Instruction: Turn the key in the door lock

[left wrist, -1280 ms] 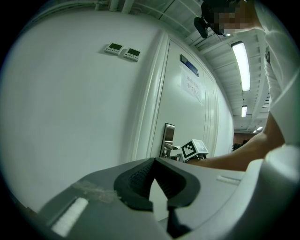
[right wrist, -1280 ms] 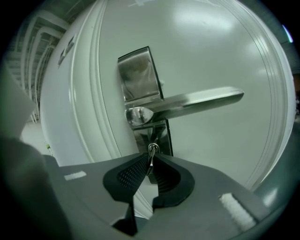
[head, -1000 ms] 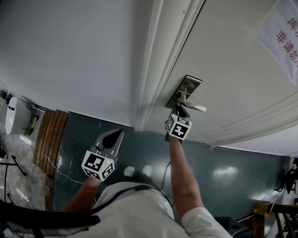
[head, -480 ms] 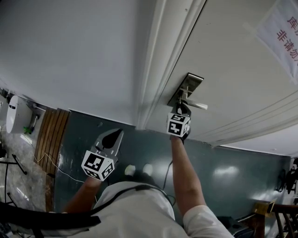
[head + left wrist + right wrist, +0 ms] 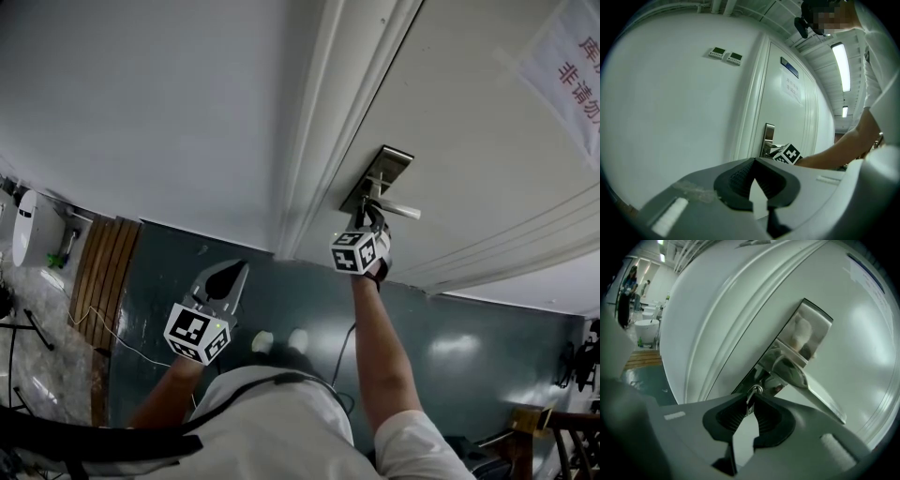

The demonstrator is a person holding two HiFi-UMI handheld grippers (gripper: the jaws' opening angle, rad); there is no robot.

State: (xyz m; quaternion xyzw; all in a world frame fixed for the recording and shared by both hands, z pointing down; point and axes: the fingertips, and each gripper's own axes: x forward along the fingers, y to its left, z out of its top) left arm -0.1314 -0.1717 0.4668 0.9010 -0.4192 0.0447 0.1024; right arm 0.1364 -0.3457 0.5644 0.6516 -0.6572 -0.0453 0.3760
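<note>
The steel lock plate (image 5: pixel 379 176) with its lever handle (image 5: pixel 399 209) sits on the white door (image 5: pixel 469 141). My right gripper (image 5: pixel 372 218) is up against the plate just below the lever. In the right gripper view the right gripper (image 5: pixel 750 402) is shut on a small metal key (image 5: pixel 750 399) that stands in the lock under the lever (image 5: pixel 820 397); its jaws have just been closing a little on the key. My left gripper (image 5: pixel 228 274) hangs low by the wall, away from the door. In the left gripper view the left gripper (image 5: pixel 754 165) is shut on nothing.
The moulded door frame (image 5: pixel 319 141) runs beside the lock, with plain white wall (image 5: pixel 169 112) to its left. A paper notice (image 5: pixel 562 66) hangs on the door. A slatted wooden board (image 5: pixel 98 272) and a cable lie on the dark floor. Wall switches (image 5: pixel 725 55) sit high up.
My right gripper has rolled about its own axis at the lock, its marker cube showing a different face. The left gripper has stayed where it was.
</note>
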